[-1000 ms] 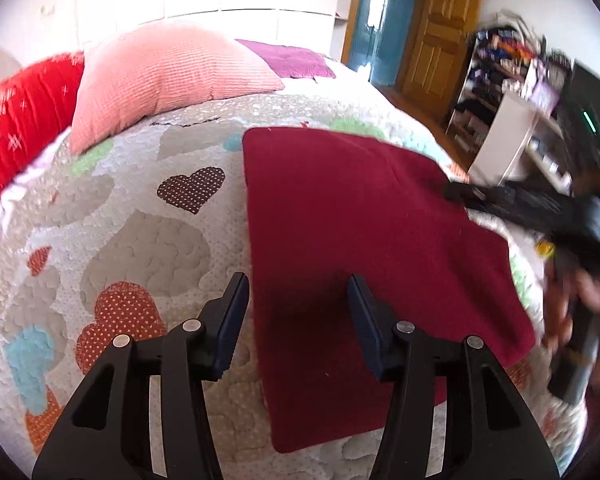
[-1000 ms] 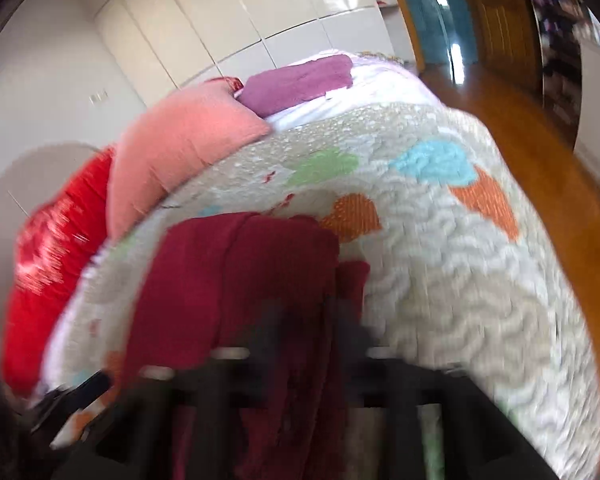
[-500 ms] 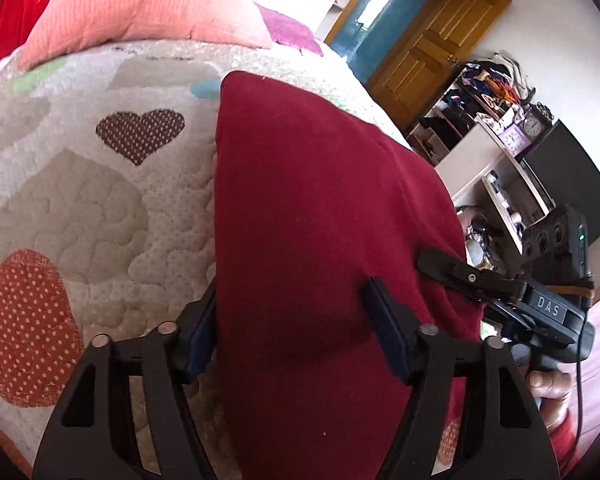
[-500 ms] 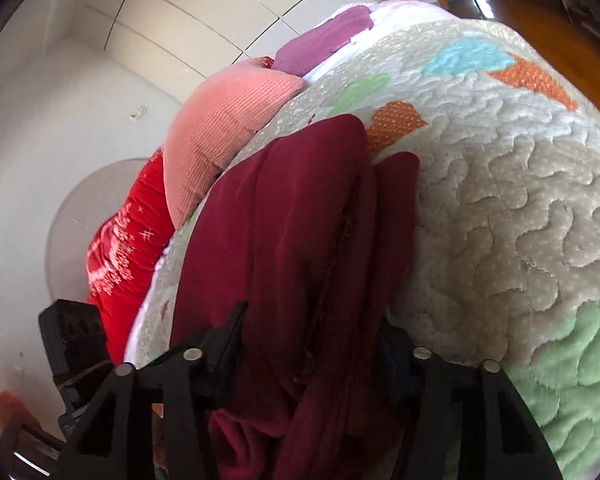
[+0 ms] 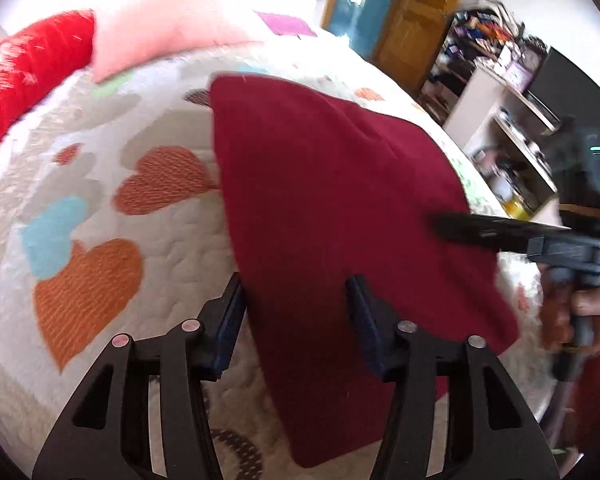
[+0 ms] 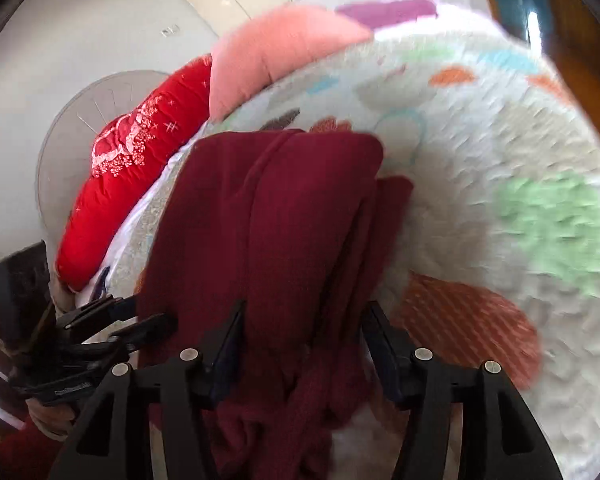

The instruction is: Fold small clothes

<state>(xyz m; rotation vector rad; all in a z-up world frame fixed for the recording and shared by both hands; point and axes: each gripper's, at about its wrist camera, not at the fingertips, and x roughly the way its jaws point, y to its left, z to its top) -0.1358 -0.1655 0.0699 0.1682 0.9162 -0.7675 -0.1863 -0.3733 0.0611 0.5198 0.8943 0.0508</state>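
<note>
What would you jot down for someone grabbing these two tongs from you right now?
Left tongs: open, straddling the near left edge of the dark red garment.
Right tongs: open, around its bunched right side, not clamped.
The garment lies on the heart-print quilt, flat on the left, layered and rumpled on the right.
Done: seemingly partly folded.
Left: probably grip an edge, finish folding, smooth it.

You have one dark red garment (image 5: 340,216) on one heart-patterned quilt (image 5: 148,264). You hold two grippers: left (image 5: 296,312) and right (image 6: 304,336). Three pillows lie beyond: one red (image 6: 140,168), one pink (image 6: 276,52), one purple (image 6: 384,10).
</note>
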